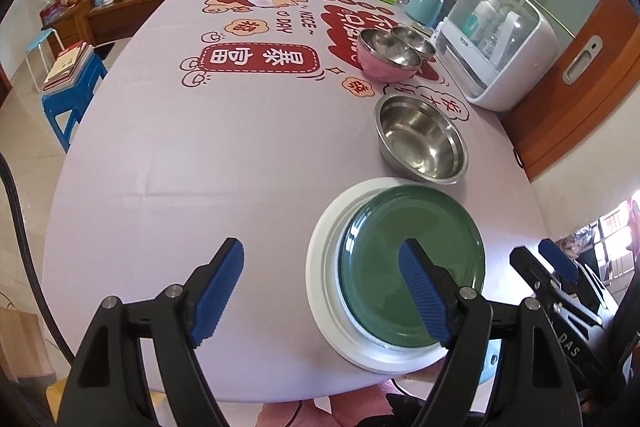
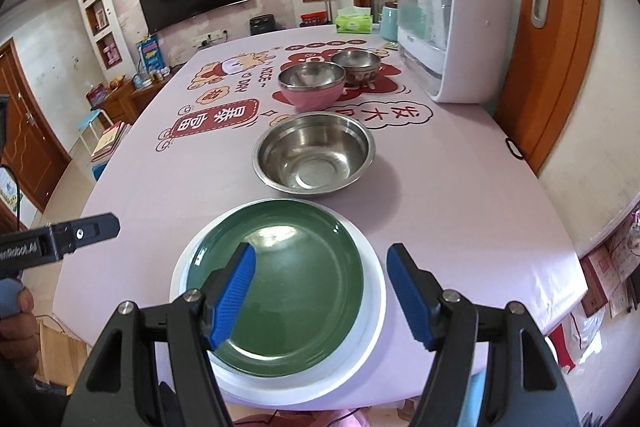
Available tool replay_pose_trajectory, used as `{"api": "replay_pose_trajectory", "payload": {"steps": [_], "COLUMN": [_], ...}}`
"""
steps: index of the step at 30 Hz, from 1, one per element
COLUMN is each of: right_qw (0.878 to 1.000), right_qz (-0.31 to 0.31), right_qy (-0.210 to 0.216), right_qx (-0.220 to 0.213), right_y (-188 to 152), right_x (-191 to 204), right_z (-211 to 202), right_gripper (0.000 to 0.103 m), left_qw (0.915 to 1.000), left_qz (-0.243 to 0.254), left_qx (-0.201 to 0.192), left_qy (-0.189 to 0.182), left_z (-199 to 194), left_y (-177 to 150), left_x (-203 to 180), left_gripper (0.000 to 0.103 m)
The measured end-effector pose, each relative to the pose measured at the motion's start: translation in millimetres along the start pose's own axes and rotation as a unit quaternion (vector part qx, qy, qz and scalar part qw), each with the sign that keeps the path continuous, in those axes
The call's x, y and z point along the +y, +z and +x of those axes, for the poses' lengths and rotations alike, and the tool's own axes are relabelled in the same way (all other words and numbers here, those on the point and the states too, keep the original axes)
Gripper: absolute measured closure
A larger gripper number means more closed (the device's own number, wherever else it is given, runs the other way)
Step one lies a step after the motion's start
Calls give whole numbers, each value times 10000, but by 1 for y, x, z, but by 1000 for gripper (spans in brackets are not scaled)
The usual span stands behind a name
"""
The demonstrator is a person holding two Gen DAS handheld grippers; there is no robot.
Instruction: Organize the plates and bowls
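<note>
My table [image 2: 460,195] has a printed pink cloth on it, holding a white plate [image 2: 374,301], a steel bowl [image 2: 314,159], a pink bowl [image 2: 312,85], another bowl [image 2: 356,65], a white cabinet [image 2: 460,27], a tissue box [image 2: 354,21] and a teal canister [image 2: 388,23].

My left claw [image 1: 320,291] points steeply down, its jaws spread wide with nothing between the blue ribbed pads [image 1: 222,291]. My right claw [image 2: 320,299] is angled down too, jaws well apart and nothing gripped. In the left wrist view the right claw's black body and one blue pad show at the right edge. In the right wrist view the left claw's black body juts in from the left edge, with my hand [image 2: 16,311] wrapped around its handle below.
</note>
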State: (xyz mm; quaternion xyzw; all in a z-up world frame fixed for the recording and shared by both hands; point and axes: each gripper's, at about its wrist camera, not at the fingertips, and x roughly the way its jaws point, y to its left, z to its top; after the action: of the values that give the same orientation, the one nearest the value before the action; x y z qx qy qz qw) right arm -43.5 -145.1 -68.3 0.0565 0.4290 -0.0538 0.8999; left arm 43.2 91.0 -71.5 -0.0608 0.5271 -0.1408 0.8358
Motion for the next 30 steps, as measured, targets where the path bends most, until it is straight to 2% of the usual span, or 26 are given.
{"api": "replay_pose_trajectory", "payload": {"steps": [10, 30], "right_qw": [9998, 9950], "right_qz": [-66, -387], "right_qy": [171, 896], "right_qx": [63, 218], "right_y": [16, 76], "right_x": [-14, -83], "right_z": [15, 68], "right_gripper": [35, 34], "left_qw": [9999, 9976], "left_qz": [-40, -322], "left_qx": [58, 190], "left_qy": [73, 581], "left_z": [2, 36], "left_y": [6, 44], "left_x": [-16, -91], "left_gripper": [18, 17]}}
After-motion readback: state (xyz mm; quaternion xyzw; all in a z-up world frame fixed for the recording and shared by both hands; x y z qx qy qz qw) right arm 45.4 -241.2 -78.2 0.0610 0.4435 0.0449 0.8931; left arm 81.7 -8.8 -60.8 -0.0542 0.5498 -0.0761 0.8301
